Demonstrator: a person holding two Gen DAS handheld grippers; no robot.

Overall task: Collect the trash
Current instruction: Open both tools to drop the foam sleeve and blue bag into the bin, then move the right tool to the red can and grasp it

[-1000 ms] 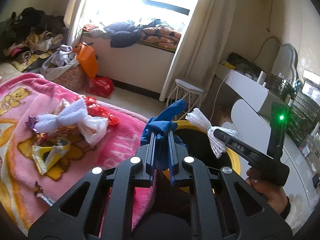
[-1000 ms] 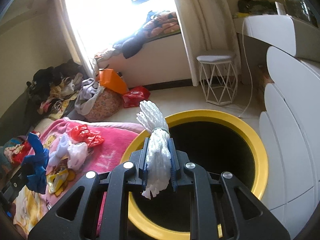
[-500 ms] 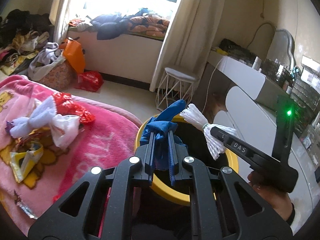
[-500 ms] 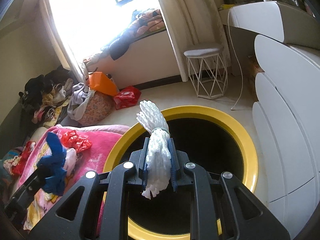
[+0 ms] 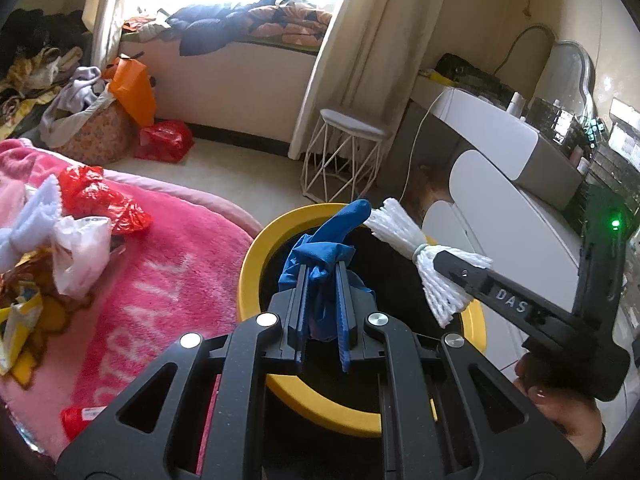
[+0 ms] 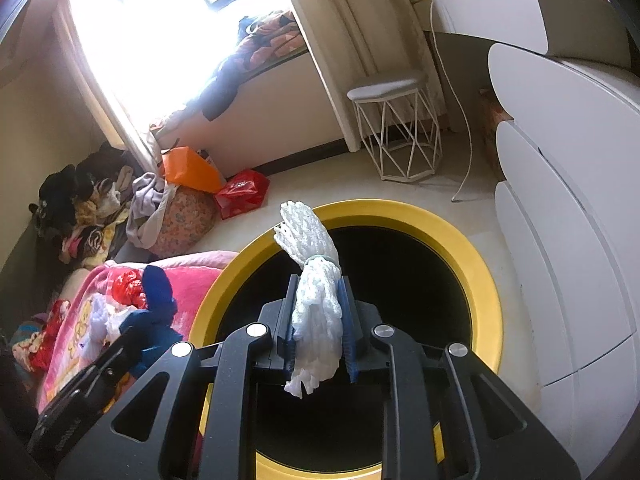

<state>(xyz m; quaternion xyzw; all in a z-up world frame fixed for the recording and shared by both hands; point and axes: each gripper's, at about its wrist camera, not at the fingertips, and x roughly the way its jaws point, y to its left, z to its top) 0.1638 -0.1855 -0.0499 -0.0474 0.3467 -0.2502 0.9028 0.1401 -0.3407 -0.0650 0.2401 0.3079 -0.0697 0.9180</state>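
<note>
A blue crumpled glove (image 5: 320, 256) is pinched in my left gripper (image 5: 322, 270), which is shut on it above the near left part of the yellow-rimmed black bin (image 5: 249, 264). A white foam net (image 6: 316, 308) stands between the fingers of my right gripper (image 6: 318, 280) over the bin's dark opening; its jaws are opening, and the pads still touch the net. In the left wrist view the right gripper (image 5: 444, 260) reaches in from the right with the net (image 5: 404, 236), held by a hand (image 5: 560, 404). The right wrist view shows the bin rim (image 6: 480, 272) and the blue glove (image 6: 158, 292) at left.
On the pink blanket (image 5: 160, 280) left of the bin lie a red plastic bag (image 5: 100, 200), a white plastic bag (image 5: 80, 248) and a yellow wrapper (image 5: 18, 324). A white wire stool (image 5: 348, 160) stands behind the bin, a white dresser (image 6: 560, 240) to its right.
My left gripper has carried the blue glove rightward from over the blanket to above the bin. The right gripper's jaws stand slightly wider around the net.
</note>
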